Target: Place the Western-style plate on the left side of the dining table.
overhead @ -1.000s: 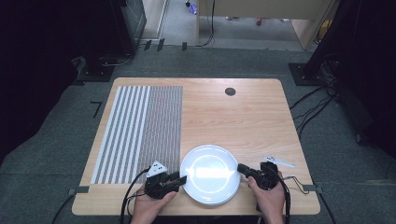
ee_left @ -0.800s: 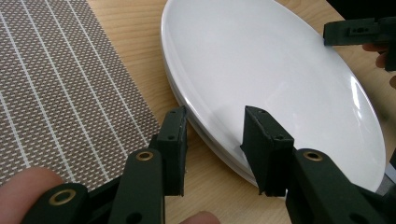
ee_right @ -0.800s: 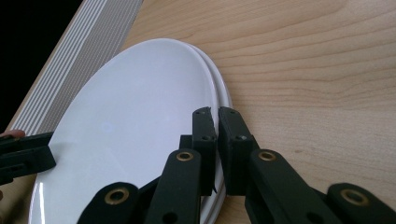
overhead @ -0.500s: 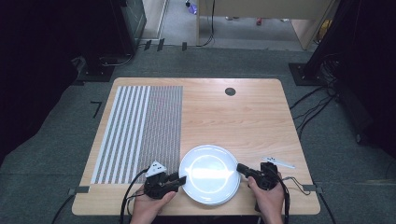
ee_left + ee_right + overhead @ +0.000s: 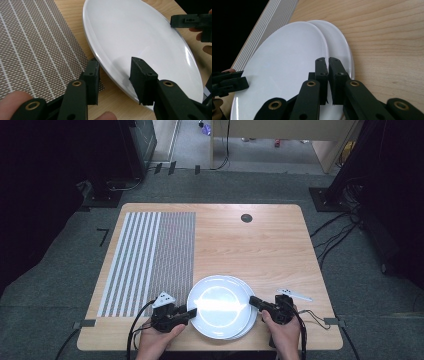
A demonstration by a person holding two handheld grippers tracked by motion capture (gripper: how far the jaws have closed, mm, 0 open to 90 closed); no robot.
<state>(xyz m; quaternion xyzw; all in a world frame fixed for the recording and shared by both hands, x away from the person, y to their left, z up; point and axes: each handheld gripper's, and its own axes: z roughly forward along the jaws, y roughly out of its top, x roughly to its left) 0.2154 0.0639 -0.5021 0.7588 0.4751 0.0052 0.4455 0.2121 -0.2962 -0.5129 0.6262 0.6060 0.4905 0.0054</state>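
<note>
Plates sit stacked near the front edge of the table [image 5: 280, 235], a little right of its middle, and both hands are in on them: the top plate [image 5: 220, 304] lies slightly off-centre over the lower plate [image 5: 251, 324], whose rim peeks out along the right and front. On the left, the left gripper [image 5: 191, 311] has its jaws apart with the near rim of the top plate running between them; in the left gripper view one pad [image 5: 93, 79] stands outside the rim just beside the striped placemat [image 5: 150, 260] and the other hangs over the plate's white face, neither pressing, so nothing is clamped on that side yet. On the right, the right gripper [image 5: 253, 301] has its jaws drawn together at the plates' right rim; from the right gripper view a thin slit shows between them, and whether the top plate's edge is pinched there cannot be told. Judging by this, the reach is done and the grip only half made: closing the left on the rim, the lift and the carry, perhaps over to the placemat, all look to be ahead. A small white utensil [image 5: 295, 294] lies near the table's right edge, untouched
</note>
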